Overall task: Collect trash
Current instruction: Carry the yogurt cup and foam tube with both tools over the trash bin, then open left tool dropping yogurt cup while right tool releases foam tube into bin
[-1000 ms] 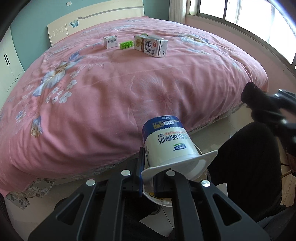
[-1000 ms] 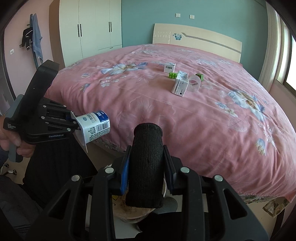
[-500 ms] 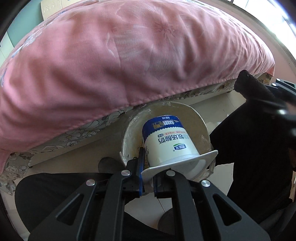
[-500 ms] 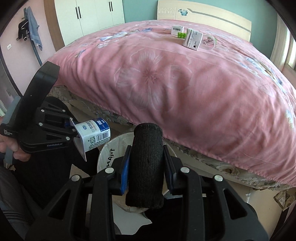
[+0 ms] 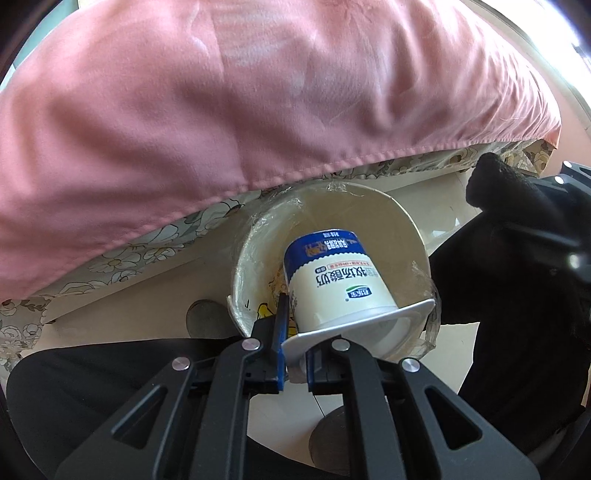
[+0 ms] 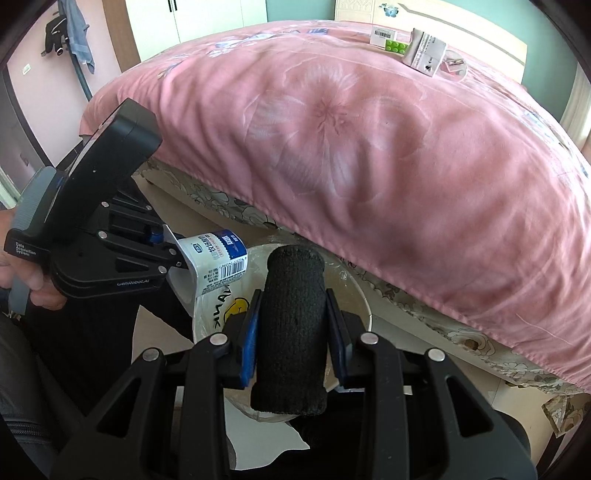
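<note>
Left gripper (image 5: 293,354): clamped tight on the rim flange of a yogurt cup (image 5: 334,282), lower middle of the left wrist view. Cup was white with a blue band, tipped bottom-forward, mouth facing the camera.
Yogurt cup spot: hung right over the open mouth of a white paper bucket (image 5: 402,221) on the floor, centre of that view. Couldn't tell if it touched the bucket's inside.
Right gripper (image 6: 291,350): closed on a rolled black knit sock (image 6: 291,328), lower centre of the right wrist view, blue pads pressed on both sides of it.
Sock spot: stuck up out of the jaws, above the same bucket (image 6: 364,306).
Left gripper seen from the right: middle left of the frame (image 6: 173,254), held by a hand (image 6: 35,277) at the left edge, cup (image 6: 218,266) pointed toward the bucket.
Bed: pink floral quilt (image 6: 369,147) filled the upper half of both views, bucket just beside its edge.
Still on the bed: small carton (image 6: 424,48), green toy brick (image 6: 397,46), little white box (image 6: 384,35), all upper right.
</note>
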Action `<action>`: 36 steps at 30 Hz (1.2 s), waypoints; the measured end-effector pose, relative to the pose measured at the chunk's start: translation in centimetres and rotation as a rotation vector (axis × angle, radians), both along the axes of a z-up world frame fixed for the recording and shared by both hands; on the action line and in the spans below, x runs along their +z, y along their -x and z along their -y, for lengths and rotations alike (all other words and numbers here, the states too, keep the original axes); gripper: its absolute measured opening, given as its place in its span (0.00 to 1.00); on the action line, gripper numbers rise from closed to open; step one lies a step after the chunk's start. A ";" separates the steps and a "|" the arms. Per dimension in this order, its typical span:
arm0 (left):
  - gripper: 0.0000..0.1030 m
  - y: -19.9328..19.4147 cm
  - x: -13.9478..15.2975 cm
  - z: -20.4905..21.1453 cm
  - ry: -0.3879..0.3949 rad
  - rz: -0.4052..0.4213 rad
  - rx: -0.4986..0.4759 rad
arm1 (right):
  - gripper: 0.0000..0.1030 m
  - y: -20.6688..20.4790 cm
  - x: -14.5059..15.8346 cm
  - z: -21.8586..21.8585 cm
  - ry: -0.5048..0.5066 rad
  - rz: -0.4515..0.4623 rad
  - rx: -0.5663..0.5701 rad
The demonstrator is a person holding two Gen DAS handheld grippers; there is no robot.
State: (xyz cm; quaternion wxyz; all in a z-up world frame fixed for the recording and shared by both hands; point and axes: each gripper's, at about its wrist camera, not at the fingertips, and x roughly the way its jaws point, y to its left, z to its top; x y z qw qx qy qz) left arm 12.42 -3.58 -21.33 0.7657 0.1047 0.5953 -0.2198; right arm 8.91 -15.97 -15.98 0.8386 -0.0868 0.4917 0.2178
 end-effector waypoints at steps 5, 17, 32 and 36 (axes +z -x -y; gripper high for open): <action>0.10 -0.3 -1.3 0.5 -0.001 -0.027 -0.012 | 0.32 -0.8 -1.0 -0.9 0.019 -0.025 0.023; 0.10 -1.3 -4.1 0.6 -0.031 -0.096 -0.003 | 0.32 -2.7 -3.8 -3.3 0.025 -0.105 0.060; 0.10 -2.4 -8.1 2.5 -0.054 -0.188 -0.017 | 0.32 -5.3 -7.4 -4.9 0.078 -0.182 0.059; 0.10 -2.8 -9.3 2.6 -0.052 -0.222 -0.024 | 0.32 -5.8 -7.9 -4.8 0.090 -0.194 0.056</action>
